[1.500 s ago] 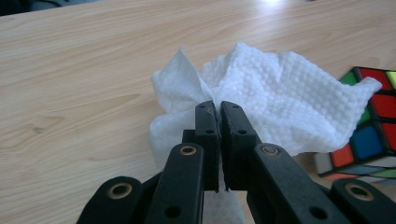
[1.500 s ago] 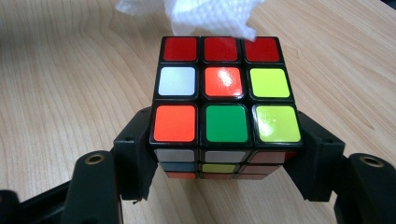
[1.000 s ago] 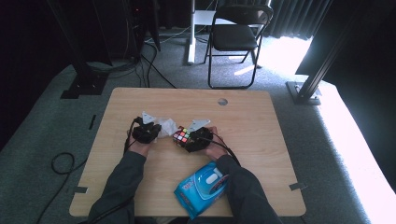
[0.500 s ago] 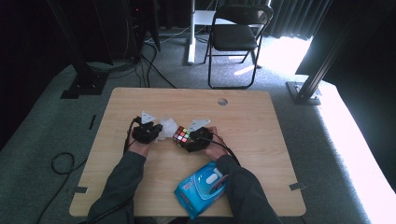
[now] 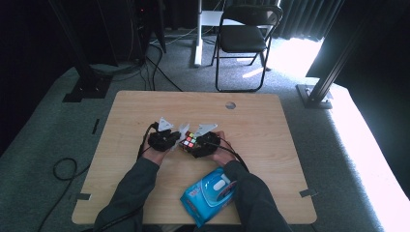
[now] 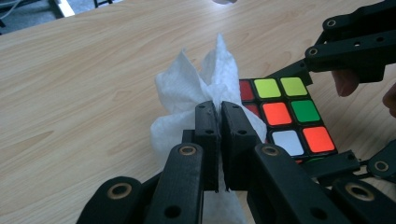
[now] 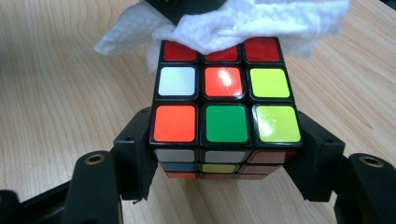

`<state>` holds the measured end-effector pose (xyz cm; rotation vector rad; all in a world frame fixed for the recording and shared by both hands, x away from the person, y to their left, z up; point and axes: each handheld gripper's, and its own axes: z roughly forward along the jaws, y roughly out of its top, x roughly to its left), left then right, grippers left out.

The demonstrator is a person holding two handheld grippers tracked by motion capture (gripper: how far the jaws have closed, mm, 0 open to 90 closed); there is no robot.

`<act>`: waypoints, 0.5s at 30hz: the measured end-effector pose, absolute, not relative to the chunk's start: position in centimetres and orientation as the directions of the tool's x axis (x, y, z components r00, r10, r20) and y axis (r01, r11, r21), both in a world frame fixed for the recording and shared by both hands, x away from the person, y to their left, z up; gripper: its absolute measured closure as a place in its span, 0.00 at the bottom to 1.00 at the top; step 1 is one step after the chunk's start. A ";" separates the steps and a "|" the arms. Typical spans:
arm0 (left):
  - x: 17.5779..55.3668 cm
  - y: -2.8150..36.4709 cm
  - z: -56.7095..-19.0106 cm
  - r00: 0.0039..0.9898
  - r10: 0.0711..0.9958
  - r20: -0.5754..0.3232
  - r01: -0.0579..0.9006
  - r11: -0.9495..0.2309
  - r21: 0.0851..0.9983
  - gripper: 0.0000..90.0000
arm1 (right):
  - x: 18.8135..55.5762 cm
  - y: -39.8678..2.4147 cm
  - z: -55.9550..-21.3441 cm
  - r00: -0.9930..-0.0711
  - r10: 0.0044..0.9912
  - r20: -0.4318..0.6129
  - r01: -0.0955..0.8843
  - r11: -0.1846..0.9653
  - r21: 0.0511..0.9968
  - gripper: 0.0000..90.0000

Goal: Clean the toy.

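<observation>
Two forearms enter from the near edge of the desk (image 5: pixel 270 111) and converge at its centre. Right gripper (image 7: pixel 224 154) clamps the puzzle cube (image 7: pixel 224 105) by its two side faces, just above the desk. Left gripper (image 6: pixel 219 116), jaws pinched together on a crumpled white tissue (image 6: pixel 196 88), presses that tissue against the cube's top edge. A blue wipes pack (image 5: pixel 209 194) lies near the right forearm.
</observation>
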<state>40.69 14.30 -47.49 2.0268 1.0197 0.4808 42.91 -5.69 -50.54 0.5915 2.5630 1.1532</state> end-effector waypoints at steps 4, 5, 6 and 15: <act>40.7 14.4 -47.5 0.607 0.794 -0.024 0.496 -0.355 0.793 0.96 | 42.9 -5.7 -50.6 -0.881 0.467 -0.075 0.254 0.602 0.757 0.38; 40.7 14.4 -47.5 0.608 0.794 -0.024 0.496 -0.356 0.792 0.96 | 42.9 -5.7 -50.6 -0.881 0.466 -0.077 0.253 0.603 0.757 0.38; 40.7 14.4 -47.5 0.609 0.793 -0.023 0.496 -0.358 0.791 0.95 | 42.9 -5.7 -50.6 -0.882 0.465 -0.079 0.251 0.604 0.756 0.38; 41.0 14.3 -48.1 0.608 0.794 -0.003 0.504 -0.384 0.774 0.96 | 42.8 -5.7 -50.5 -0.883 0.460 -0.087 0.242 0.606 0.758 0.38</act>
